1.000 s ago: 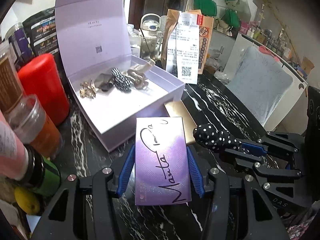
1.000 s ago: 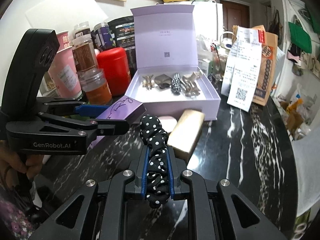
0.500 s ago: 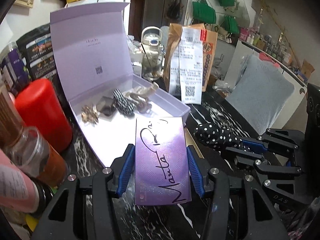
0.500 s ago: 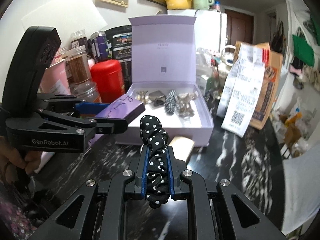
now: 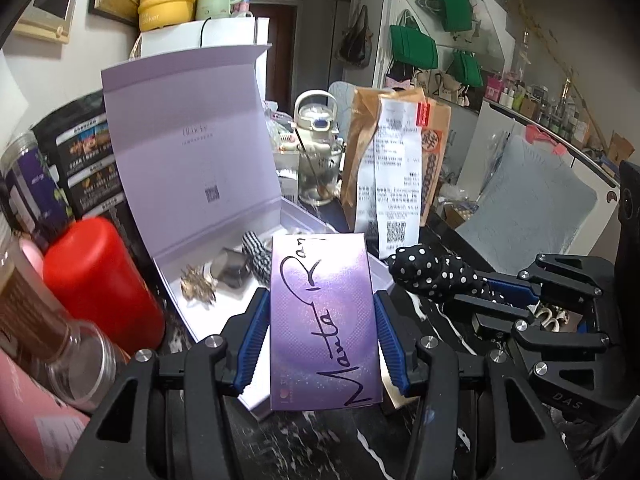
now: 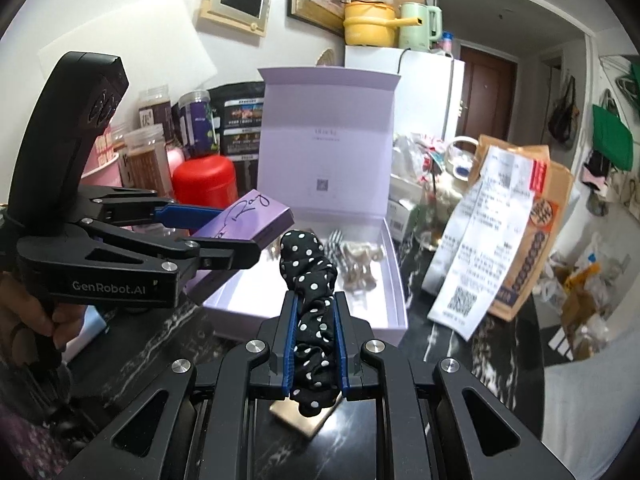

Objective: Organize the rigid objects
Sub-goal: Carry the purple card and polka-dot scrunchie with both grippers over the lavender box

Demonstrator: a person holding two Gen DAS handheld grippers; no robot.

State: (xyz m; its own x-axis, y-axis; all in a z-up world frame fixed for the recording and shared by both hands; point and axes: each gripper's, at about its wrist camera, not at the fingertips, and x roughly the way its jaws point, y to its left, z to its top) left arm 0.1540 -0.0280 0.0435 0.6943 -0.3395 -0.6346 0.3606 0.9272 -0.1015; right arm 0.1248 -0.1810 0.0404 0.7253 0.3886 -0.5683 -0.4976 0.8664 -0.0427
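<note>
My left gripper (image 5: 322,308) is shut on a flat purple box (image 5: 323,316) with handwriting on it, held above the near edge of the open lilac gift box (image 5: 176,280). The same purple box (image 6: 248,220) shows at the left of the right wrist view. My right gripper (image 6: 316,308) is shut on a black polka-dot scrunchie (image 6: 310,280), raised in front of the lilac gift box (image 6: 394,280). That scrunchie (image 5: 432,270) appears at the right of the left wrist view. Several hair clips (image 6: 358,260) lie inside the gift box, below its upright lid (image 5: 188,140).
A red canister (image 5: 96,280) and jars (image 6: 148,160) crowd the box's left side. A brown paper bag with a long receipt (image 6: 492,240) and a clear jug (image 5: 318,152) stand to its right. A gold-coloured flat case (image 6: 308,420) lies on the black marble table (image 6: 500,360).
Both grippers have risen and moved toward the gift box with their loads. The views have tilted up, so more of the lid and room shows.
</note>
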